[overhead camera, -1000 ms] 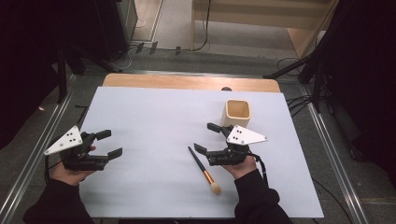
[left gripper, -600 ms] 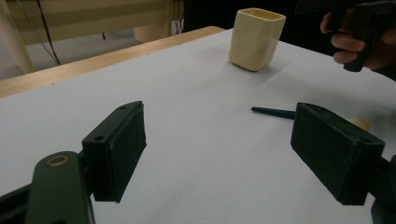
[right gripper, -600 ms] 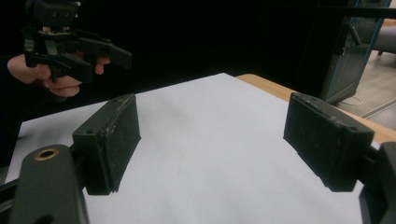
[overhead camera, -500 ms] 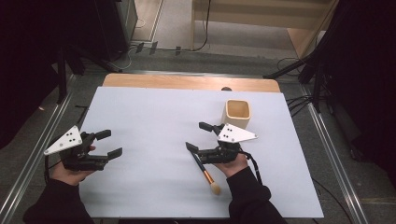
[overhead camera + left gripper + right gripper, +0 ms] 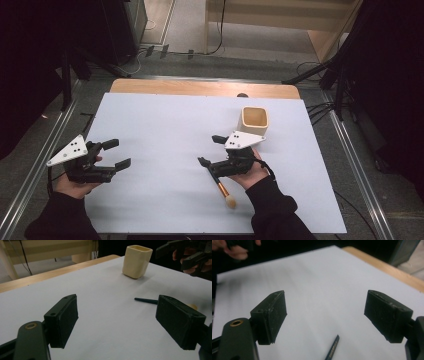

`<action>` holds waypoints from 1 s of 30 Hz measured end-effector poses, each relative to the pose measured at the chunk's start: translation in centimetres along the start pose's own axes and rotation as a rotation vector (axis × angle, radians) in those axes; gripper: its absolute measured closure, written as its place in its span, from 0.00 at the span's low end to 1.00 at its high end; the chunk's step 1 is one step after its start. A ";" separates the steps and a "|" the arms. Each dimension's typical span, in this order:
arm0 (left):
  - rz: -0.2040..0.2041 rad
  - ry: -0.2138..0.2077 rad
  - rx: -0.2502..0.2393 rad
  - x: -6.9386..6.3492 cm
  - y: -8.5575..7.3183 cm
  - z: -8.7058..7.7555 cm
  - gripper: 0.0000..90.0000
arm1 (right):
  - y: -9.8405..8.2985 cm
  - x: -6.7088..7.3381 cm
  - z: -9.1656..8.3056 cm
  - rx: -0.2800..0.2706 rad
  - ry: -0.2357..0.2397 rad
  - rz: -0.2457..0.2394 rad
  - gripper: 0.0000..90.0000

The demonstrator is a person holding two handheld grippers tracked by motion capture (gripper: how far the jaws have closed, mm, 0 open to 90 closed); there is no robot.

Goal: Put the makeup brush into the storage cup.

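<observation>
The right gripper hung low over the table, its fingers spread wide and empty, pointing left across the dark handle end of the one brush, which lay on the near right part of the table with its bristle tip nearest the person. The left gripper sat at the near left, well apart, fingers likewise spread and holding nothing. One cup stood upright just beyond the right hand.

Cup: cream, squarish, upright, at 1 o'clock on the sheet.
Sheet: pale, covering most of the desk.
Desk: wooden strip bare along the 12 o'clock edge.
Floor: cables at 12 o'clock.
</observation>
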State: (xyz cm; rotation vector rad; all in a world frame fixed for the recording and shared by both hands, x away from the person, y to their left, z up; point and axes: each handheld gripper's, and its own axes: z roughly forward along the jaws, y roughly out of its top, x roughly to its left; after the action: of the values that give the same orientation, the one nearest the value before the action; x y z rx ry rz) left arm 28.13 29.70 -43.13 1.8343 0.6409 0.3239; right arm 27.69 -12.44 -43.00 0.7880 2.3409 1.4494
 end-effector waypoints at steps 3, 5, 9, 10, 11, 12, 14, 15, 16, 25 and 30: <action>-0.001 0.003 0.002 0.0 0.0 0.0 0.20 | 0.3 0.3 0.2 0.077 0.003 -0.007 0.21; 0.001 0.005 0.008 0.0 0.0 0.0 0.20 | 0.6 0.4 0.4 0.140 0.013 0.006 0.21; 0.004 0.002 0.010 0.0 0.0 0.1 0.20 | 1.3 0.6 0.7 0.258 0.025 0.031 0.21; 0.005 0.001 0.009 0.0 0.0 0.1 0.20 | 1.4 0.6 0.9 0.298 0.026 0.035 0.21; 0.003 0.002 0.008 0.0 0.0 0.1 0.20 | 1.6 0.7 1.0 0.332 0.021 0.024 0.21; 0.005 0.003 0.008 0.0 0.0 0.0 0.20 | 1.7 0.8 1.1 0.372 0.020 0.021 0.21; 0.003 0.003 0.006 0.0 0.0 0.0 0.20 | 2.0 0.8 1.5 0.437 0.014 0.022 0.21; 0.001 0.003 0.003 0.0 0.0 0.0 0.20 | 2.0 0.7 1.7 0.472 0.010 0.020 0.21; 0.001 0.003 0.002 0.0 0.0 0.0 0.20 | 2.1 0.7 1.9 0.496 0.001 0.010 0.22; 0.002 0.005 0.001 0.1 0.0 -0.1 0.20 | 2.3 0.1 3.5 0.747 -0.007 0.084 0.28; 0.001 0.006 0.001 0.1 0.0 -0.1 0.20 | 1.9 0.3 4.0 0.843 -0.084 0.116 0.29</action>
State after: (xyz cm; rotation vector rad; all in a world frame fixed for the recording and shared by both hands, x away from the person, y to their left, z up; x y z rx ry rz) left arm 28.15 29.82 -43.15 1.8353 0.6449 0.3301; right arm 29.99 -8.65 -43.11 1.1497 2.8565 0.3781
